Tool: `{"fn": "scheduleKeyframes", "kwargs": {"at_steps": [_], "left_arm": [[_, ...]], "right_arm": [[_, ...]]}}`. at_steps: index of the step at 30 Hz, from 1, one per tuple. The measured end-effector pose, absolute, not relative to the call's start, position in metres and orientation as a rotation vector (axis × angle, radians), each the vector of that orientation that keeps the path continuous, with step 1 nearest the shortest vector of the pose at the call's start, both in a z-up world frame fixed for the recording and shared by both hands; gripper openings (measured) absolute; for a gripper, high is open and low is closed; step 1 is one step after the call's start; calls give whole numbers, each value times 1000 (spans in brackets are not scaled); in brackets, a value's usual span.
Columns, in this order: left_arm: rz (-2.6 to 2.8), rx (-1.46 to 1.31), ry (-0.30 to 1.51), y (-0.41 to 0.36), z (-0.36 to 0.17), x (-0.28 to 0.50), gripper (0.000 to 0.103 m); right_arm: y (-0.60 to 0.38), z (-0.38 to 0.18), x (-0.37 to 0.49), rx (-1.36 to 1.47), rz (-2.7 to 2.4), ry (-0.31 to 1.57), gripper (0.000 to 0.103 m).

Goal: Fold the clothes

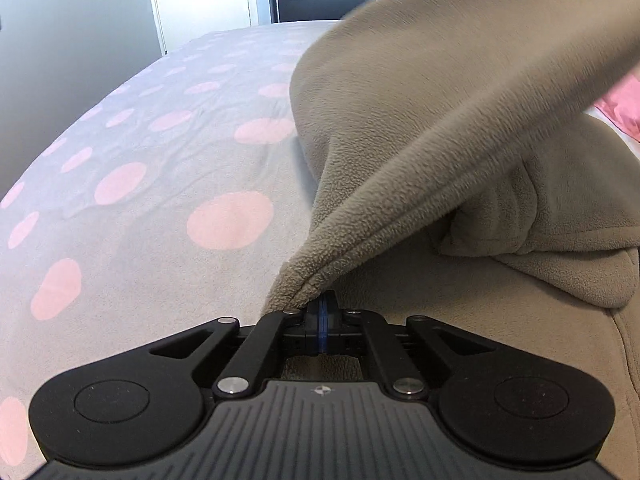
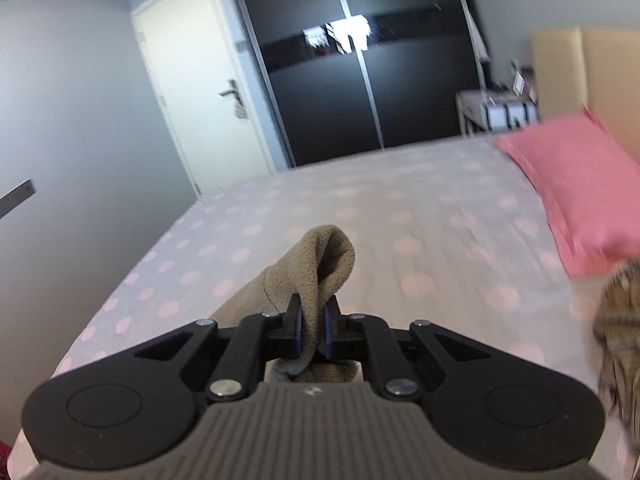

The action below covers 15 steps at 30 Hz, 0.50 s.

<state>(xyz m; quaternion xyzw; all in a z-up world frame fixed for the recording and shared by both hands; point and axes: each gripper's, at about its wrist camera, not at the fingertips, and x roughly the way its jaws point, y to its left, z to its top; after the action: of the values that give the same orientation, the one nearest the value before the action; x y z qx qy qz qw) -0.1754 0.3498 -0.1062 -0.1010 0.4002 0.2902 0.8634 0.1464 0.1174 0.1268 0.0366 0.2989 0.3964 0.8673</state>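
Note:
A grey-brown fleece garment (image 1: 440,120) lies bunched on the bed's polka-dot cover (image 1: 160,200), right of centre in the left wrist view. One taut fold of it rises to the upper right. My left gripper (image 1: 322,300) is low over the cover with its blue pads together, pinching a gathered edge of the fleece at their tip. In the right wrist view my right gripper (image 2: 314,320) is shut on a doubled fold of the same fleece (image 2: 320,264), which loops up above the fingers. It is held above the bed.
A pink pillow (image 2: 580,192) lies at the bed's right end against a beige headboard (image 2: 600,64). A blurred brown striped furry thing (image 2: 620,320) is at the right edge. Beyond the bed stand a dark wardrobe (image 2: 360,80), a white door (image 2: 200,80) and a nightstand (image 2: 496,116).

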Motion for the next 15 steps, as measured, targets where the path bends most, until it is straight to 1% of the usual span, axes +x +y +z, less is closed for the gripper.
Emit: {"fn": "scheduleKeyframes", "kwargs": {"at_steps": [5, 9, 13, 15], "left_arm": [[617, -196, 856, 344, -107, -173, 0], [632, -179, 870, 337, -105, -169, 0], [645, -149, 882, 332, -102, -169, 0], [638, -109, 882, 326, -101, -171, 0]], "right_arm": [[84, 44, 178, 139, 727, 781, 12], [82, -23, 194, 164, 645, 890, 12], [73, -73, 202, 180, 598, 966, 12], [77, -84, 203, 170, 585, 992, 13]]}}
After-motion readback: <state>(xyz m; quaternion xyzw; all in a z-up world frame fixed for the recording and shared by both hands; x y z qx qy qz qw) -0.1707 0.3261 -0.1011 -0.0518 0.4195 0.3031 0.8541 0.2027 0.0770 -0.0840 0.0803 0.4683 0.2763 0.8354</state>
